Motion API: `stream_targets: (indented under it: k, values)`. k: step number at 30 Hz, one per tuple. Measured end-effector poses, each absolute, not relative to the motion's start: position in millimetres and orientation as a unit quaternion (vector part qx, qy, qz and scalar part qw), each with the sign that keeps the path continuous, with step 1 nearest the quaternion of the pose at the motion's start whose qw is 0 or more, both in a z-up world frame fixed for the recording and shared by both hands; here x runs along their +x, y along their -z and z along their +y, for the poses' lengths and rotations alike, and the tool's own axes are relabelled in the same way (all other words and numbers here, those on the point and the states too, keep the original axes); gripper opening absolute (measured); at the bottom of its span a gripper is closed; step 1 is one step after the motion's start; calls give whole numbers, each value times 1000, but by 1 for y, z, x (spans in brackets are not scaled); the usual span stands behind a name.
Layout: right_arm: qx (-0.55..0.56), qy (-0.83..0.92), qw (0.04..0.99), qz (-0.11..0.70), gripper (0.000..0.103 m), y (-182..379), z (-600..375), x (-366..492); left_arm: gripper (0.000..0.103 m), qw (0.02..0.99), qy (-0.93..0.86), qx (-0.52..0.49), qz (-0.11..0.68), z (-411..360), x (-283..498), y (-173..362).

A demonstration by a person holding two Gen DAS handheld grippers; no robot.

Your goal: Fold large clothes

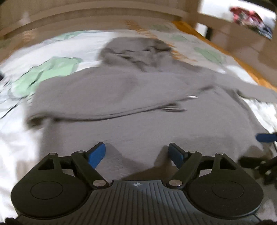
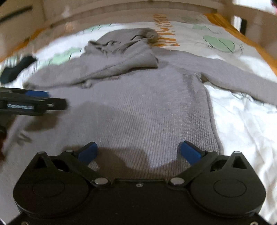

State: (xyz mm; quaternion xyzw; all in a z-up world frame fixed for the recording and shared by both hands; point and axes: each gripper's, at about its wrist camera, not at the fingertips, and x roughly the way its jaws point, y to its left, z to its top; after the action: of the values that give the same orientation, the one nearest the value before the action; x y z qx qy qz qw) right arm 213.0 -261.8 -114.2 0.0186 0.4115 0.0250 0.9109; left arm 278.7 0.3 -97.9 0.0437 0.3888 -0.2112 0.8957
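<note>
sweater [image 2: 142,103], a grey knit one with a hood, lies flat on the bed [image 2: 242,131] directly ahead of both sets of jaws, and the coming move looks to hinge on its near hem, which sits just under and between the blue pads.

the right gripper [image 2: 138,152] has its jaws spread wide, nothing between them but the ribbed hem below; they frame the right half of that hem, with the garment's right side edge just outside the right pad. the left gripper [image 1: 137,153] also has its jaws spread, empty, over the left half of the hem; the view is blurred, so whether the pads touch the knit cannot be told. in the right wrist view the left gripper [image 2: 37,99] shows side-on at the left edge, beside the right one and near the same end of the garment, so neither hand is clearly nearer; each has its own corner.

outward from the jaws, the sweater's long axis runs straight away from both hands, hem near, hood [image 2: 121,50] far, toward the wooden bed frame [image 2: 121,12]. the left sleeve [image 1: 107,102] is already laid across the chest; the right sleeve [image 2: 242,81] stretches out sideways over the printed sheet. a small dark item [image 2: 15,71] lies off to the left, apart from the sweater.

judged from this, a hem-to-hood fold would travel along that axis.
</note>
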Motion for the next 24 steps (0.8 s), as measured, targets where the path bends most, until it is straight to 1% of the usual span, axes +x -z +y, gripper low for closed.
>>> stream_targets:
  k: [4, 7, 8, 9, 10, 13, 17, 19, 24]
  values:
    - [26, -26, 900, 434, 103, 110, -264, 223, 79, 903, 169, 11, 394, 36, 297, 96]
    - [40, -40, 893, 446, 102, 103, -267, 224, 79, 904, 163, -43, 393, 63, 304, 101]
    - [54, -50, 893, 444, 99, 98, -270, 226, 79, 903, 167, -65, 390, 68, 306, 102]
    - [69, -58, 894, 439, 93, 93, -273, 225, 79, 903, 168, -79, 388, 70, 307, 102]
    - [83, -66, 895, 434, 90, 88, -276, 228, 79, 902, 168, -87, 388, 70, 308, 101]
    - [102, -71, 903, 411, 89, 72, -284, 242, 79, 899, 165, -96, 395, 69, 312, 98]
    - [83, -73, 918, 380, 89, 57, -283, 275, 79, 893, 167, -111, 402, 72, 314, 99]
    - [82, -70, 923, 370, 87, 55, -284, 293, 79, 889, 168, -126, 407, 79, 314, 101]
    - [181, -53, 899, 394, 83, 71, -307, 339, 79, 883, 169, -144, 414, 83, 317, 103]
